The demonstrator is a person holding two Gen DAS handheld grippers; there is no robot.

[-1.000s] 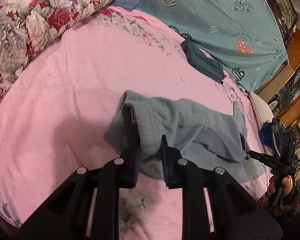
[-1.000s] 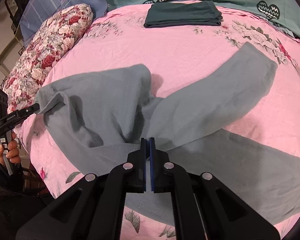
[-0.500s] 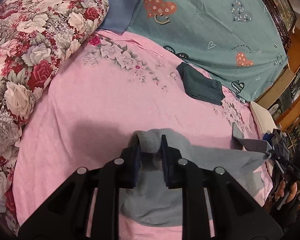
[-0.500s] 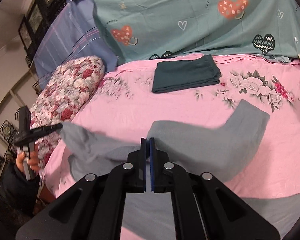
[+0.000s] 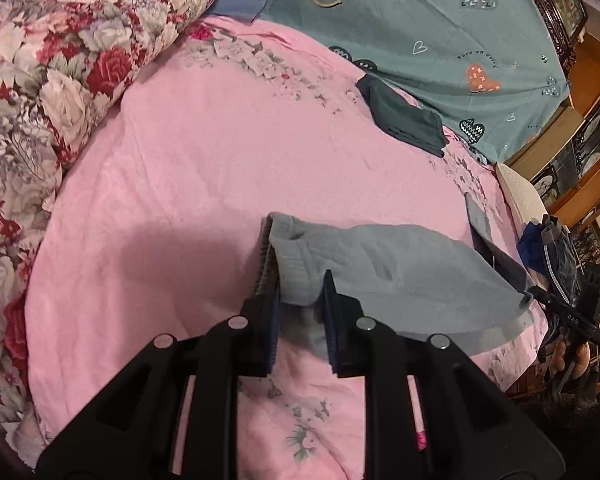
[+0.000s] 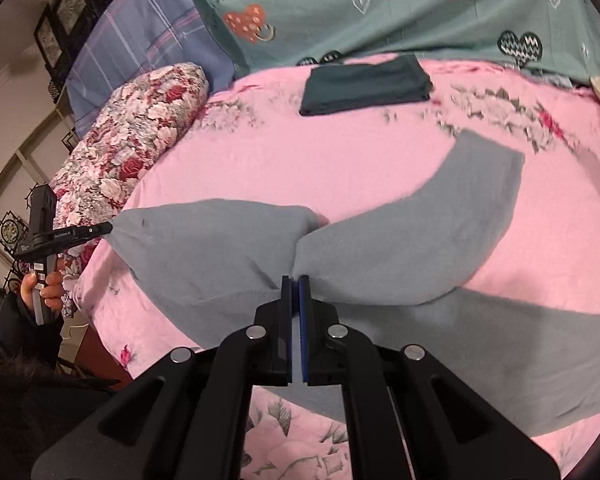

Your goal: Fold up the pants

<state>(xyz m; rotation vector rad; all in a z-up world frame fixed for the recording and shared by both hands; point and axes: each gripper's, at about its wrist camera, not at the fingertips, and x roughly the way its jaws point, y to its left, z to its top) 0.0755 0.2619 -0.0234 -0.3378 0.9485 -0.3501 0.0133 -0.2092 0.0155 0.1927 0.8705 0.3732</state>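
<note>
Since the frame half a second back, I have brought both grippers lower, so the grey pants [image 6: 400, 248] spread wider across the pink bedspread [image 5: 220, 168] and the waistband hangs out further ahead of my left claw. My left gripper [image 5: 300, 300] has a bunched fold of the waistband between its fingers; the jaws stand a little apart with the cloth filling the gap, so it is gripping the pants. My right gripper [image 6: 296, 300] is pinched nearly flat on a thin fold of the same pants, near the crotch where the two legs part.

From the right wrist view, one leg runs out toward the right edge of the bed and bends upward, while the other lies flat along the near edge under the claw. The pants are stretched between my two grippers, lifted at both pinch points and resting on the bed elsewhere.

A folded dark green garment [image 6: 364, 86] sits near the far edge of the bed, well apart from the pants. The floral bolster [image 5: 60, 80] lies along the left edge, and a teal sheet with hearts [image 6: 380, 8] hangs behind the bed.
</note>
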